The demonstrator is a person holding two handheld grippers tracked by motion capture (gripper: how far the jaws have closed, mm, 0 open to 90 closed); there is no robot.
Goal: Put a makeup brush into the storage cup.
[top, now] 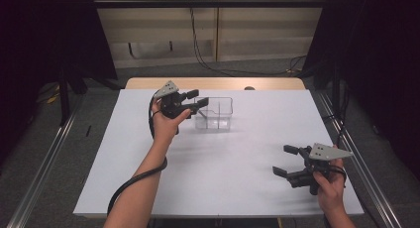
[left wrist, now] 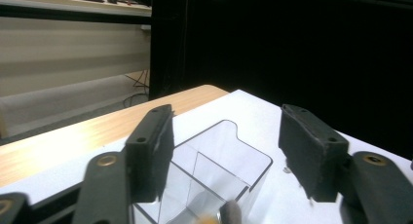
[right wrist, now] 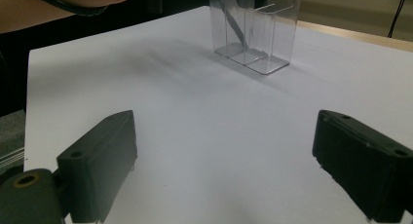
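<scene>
White sheet (top: 223, 163) spread flat over most of the counter (top: 213, 83), leaving a wooden strip bare along the far edge. Small dark object (top: 249, 88) sitting on that strip, too small to identify. Metal rails (top: 44, 163) running along the grey floor (top: 277, 68) on both sides. Black curtains (top: 381, 49) hanging left and right. Pale wall panels (top: 257, 29) behind, with black cables (top: 198, 44) dropping down them and trailing across the floor. Dark horizontal bar (top: 208, 3) overhead at the back.

clear glossy plastic holder (top: 214, 112) — smooth
</scene>
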